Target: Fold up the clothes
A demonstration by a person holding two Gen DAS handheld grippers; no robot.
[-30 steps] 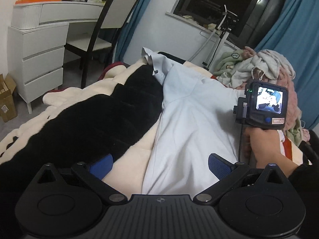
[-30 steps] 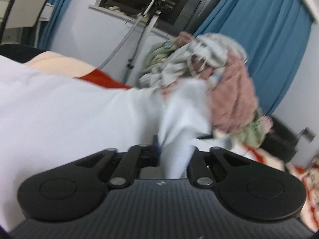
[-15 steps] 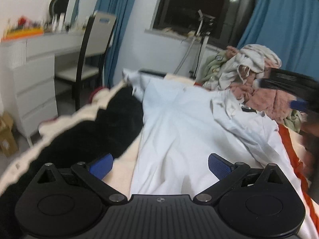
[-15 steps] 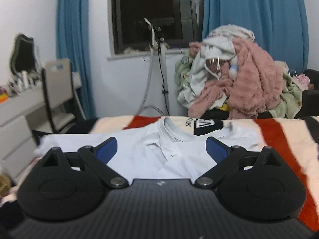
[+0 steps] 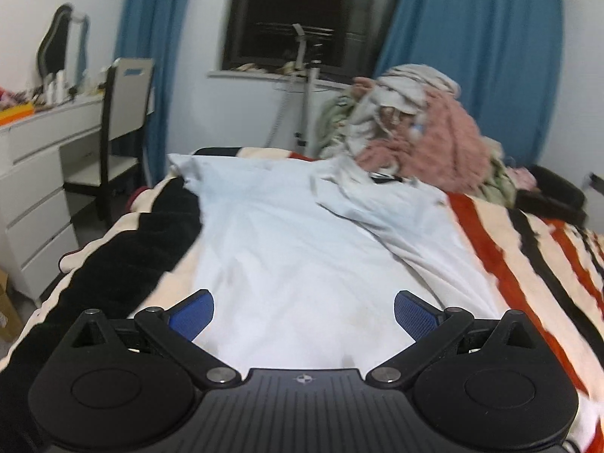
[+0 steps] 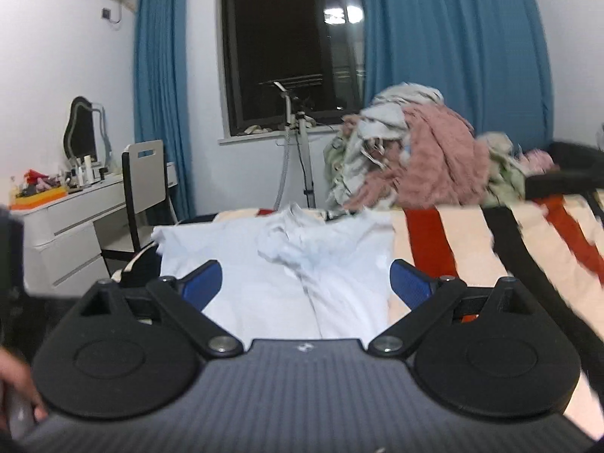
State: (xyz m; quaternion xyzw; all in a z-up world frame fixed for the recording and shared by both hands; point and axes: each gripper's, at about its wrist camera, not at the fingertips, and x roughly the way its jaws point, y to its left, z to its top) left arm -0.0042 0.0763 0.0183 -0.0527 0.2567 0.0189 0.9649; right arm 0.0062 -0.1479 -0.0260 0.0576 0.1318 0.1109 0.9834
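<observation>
Left gripper (image 5: 304,311), wrist view: blue pads (image 5: 192,311) spread wide, nothing between them. The pale blue shirt (image 5: 287,249) lies flat on the bed directly ahead of and below the gripper, its near hem passing under the gap between the jaws. One side of the shirt is folded inward, forming a rumpled ridge ahead and to the right of the gripper. A black garment (image 5: 124,249) lies just left of the shirt, touching its edge. The striped blanket (image 5: 528,264), in cream, red and black, covers the bed to the right.

Right gripper (image 6: 305,283), wrist view: jaws stand fully apart after just opening, with no cloth between the pads; the shirt (image 6: 264,279) rests on the bed ahead of it, collar end farthest away and bunched. The blanket (image 6: 472,249) extends to the right of the gripper. Beyond the shirt, at the far end of the bed, sits a heap of unfolded clothes (image 6: 415,166), pink and grey items uppermost. To the far left stand a white dresser (image 6: 64,234) and a chair (image 6: 145,185); blue curtains (image 6: 453,56) flank a dark window (image 6: 290,45) straight ahead. A hand (image 6: 17,389) is partly visible at the lower left edge.
</observation>
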